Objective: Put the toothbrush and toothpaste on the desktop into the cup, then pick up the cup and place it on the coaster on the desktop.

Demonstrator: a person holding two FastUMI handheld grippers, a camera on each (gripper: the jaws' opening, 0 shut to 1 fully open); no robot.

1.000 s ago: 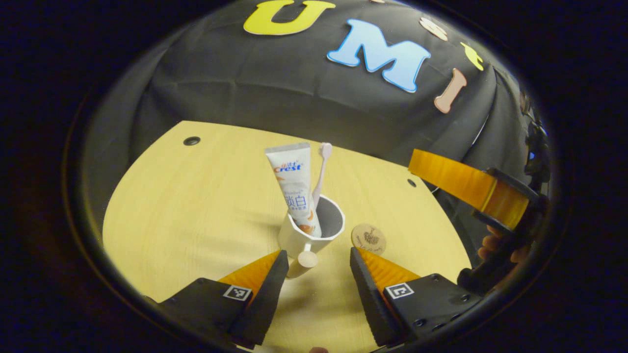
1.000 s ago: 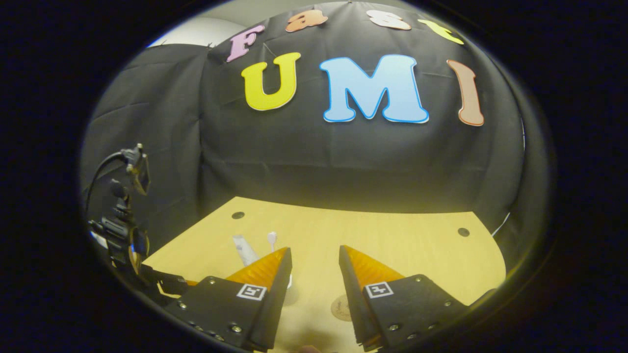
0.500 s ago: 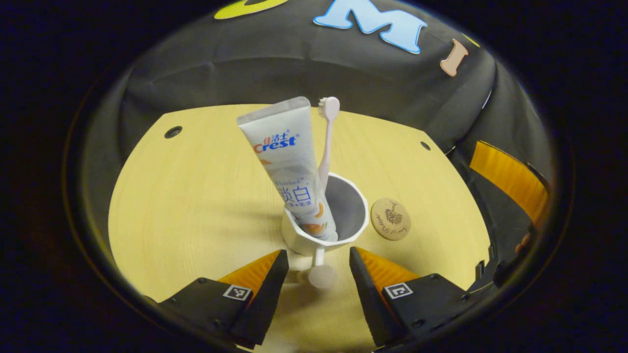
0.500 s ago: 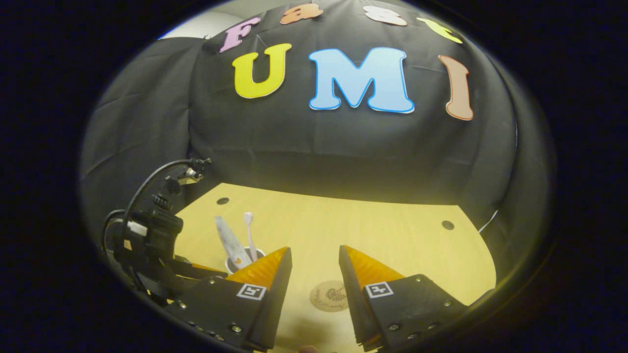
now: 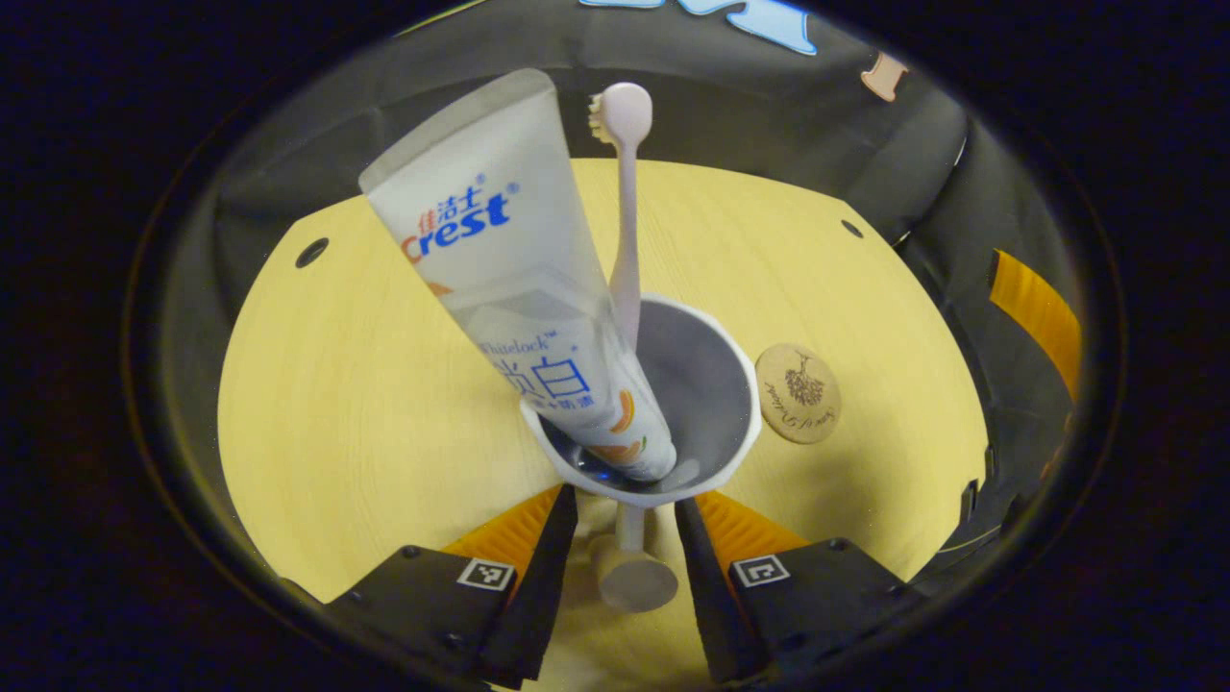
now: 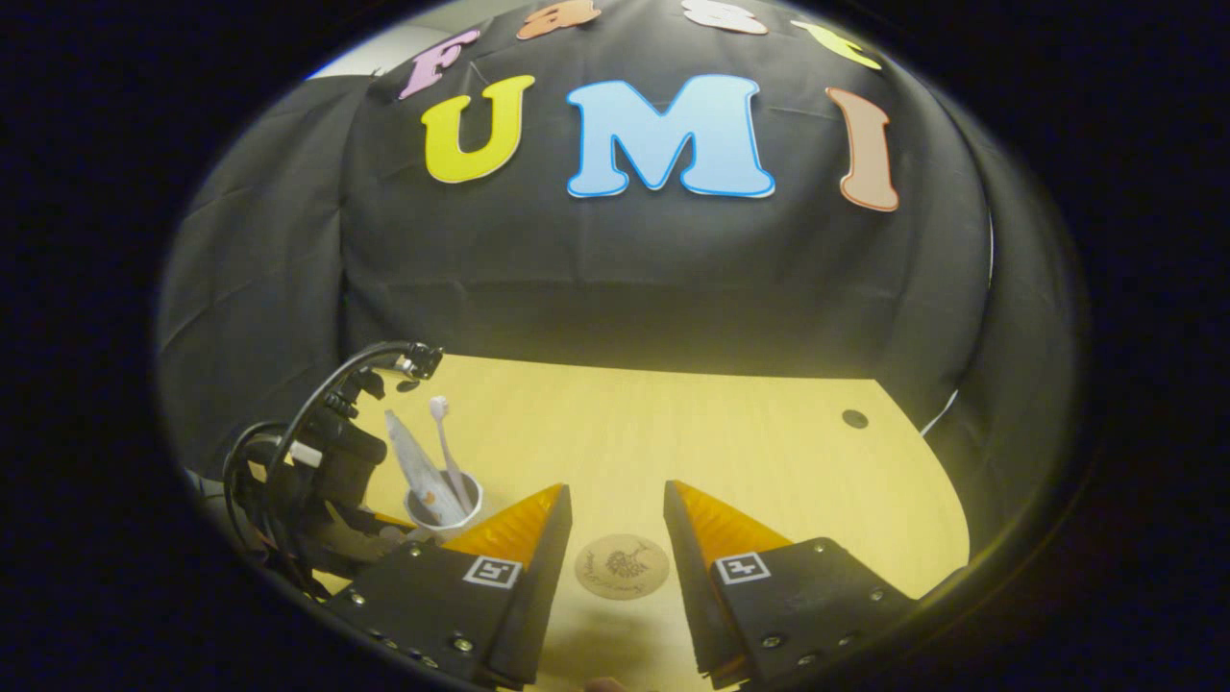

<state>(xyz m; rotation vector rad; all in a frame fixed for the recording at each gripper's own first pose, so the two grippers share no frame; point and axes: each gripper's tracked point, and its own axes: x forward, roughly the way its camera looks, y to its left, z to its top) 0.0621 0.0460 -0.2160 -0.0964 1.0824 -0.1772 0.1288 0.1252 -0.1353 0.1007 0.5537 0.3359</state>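
In the left gripper view we see the white cup (image 5: pixel 663 423) low in the centre of the frame, standing on the pale wooden desktop (image 5: pixel 365 404), with its stubby handle (image 5: pixel 629 567) pointing toward us between the fingers of the left gripper (image 5: pixel 625 524). The fingers flank the handle with a sliver of gap on each side, narrow but not visibly pressing. The toothpaste tube (image 5: pixel 509 269) leans to the upper left out of the cup, and the toothbrush (image 5: pixel 625 192) stands nearly upright beside it, bristle head at the top of the frame. The tube reads "Crest" with "Whitelock" lower down; the other characters we leave unread. The round wooden coaster (image 5: pixel 798 394) lies just right of the cup, apart from it, bearing a small plant drawing and script too small to read. Bare desktop spreads to the left, up to a cable hole (image 5: pixel 311 253) at upper left. In the right gripper view the right gripper (image 6: pixel 615 524) hangs with its fingers wide and nothing between them, the coaster (image 6: pixel 622 567) showing in the gap. The cup (image 6: pixel 444 509) sits at lower left, the left gripper (image 6: pixel 317 490) against it. Open desktop (image 6: pixel 769 452) runs right to its curved edge.
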